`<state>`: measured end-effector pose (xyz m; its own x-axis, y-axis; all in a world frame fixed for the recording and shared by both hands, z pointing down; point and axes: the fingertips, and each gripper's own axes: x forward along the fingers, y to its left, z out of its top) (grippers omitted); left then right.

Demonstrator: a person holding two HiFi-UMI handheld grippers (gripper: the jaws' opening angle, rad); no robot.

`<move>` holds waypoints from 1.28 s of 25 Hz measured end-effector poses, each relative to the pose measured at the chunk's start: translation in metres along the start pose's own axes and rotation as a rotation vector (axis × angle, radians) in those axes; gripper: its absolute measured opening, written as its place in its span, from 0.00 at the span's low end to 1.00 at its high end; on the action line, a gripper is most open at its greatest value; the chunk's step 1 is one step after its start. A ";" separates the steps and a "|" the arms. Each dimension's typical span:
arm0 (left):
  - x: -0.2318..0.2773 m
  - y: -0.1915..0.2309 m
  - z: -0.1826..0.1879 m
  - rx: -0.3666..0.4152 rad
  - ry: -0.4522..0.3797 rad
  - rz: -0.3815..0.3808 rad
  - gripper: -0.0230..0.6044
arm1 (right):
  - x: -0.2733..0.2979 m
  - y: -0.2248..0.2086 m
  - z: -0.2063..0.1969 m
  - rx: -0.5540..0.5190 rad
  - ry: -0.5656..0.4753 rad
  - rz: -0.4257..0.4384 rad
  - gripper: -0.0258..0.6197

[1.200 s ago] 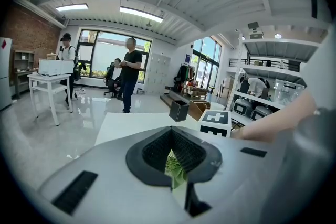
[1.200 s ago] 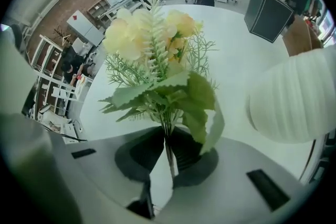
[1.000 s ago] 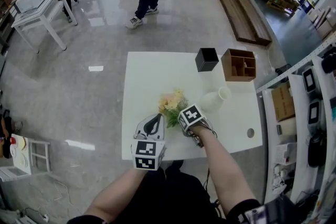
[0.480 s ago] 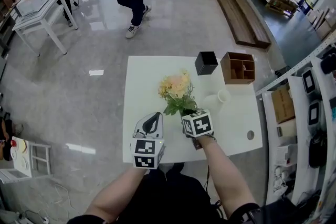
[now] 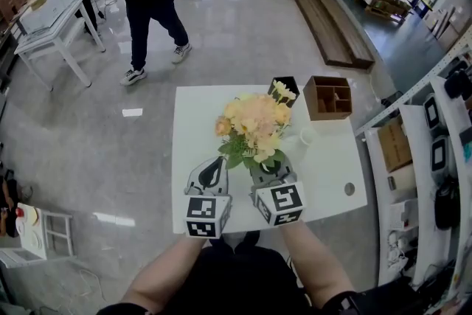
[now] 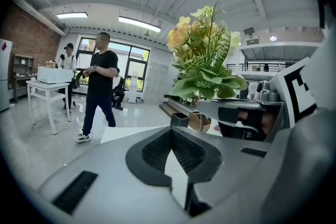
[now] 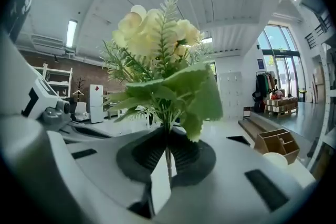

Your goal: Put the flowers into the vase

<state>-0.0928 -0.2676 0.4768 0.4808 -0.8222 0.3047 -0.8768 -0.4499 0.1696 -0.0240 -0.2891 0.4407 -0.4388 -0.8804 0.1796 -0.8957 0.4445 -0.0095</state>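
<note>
you are clenching the right hand-held gripper (image 7: 167, 159) on the thin green stem of the flowers (image 5: 254, 122), and the bunch is standing upright out of its jaws, held up above the white worktop (image 5: 193, 130). the peach and cream blooms are sitting at the top, with broad leaves spreading just above the grip. you are holding the left hand-held gripper (image 5: 214, 175) just beside the right one, its jaws pressed together with nothing between them. the white vase (image 5: 301, 138) is resting on the worktop beyond the flowers, apart from them and partly hidden by their leaves. a black box (image 5: 283, 82) and a wooden organiser (image 5: 330, 97) are sitting at the far edge
</note>
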 end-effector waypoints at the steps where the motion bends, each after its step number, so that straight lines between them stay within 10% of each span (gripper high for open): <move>1: -0.001 0.000 0.000 0.001 -0.001 -0.004 0.04 | -0.001 0.001 0.002 0.005 -0.007 -0.003 0.08; 19: 0.064 -0.147 0.028 0.044 -0.040 0.038 0.04 | -0.112 -0.165 0.048 0.062 -0.158 -0.031 0.08; 32: 0.075 -0.165 0.026 0.039 -0.027 0.084 0.04 | -0.102 -0.173 0.039 0.093 -0.144 0.045 0.08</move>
<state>0.0881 -0.2641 0.4476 0.4063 -0.8661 0.2911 -0.9135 -0.3923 0.1075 0.1732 -0.2832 0.3860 -0.4781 -0.8777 0.0341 -0.8749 0.4724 -0.1065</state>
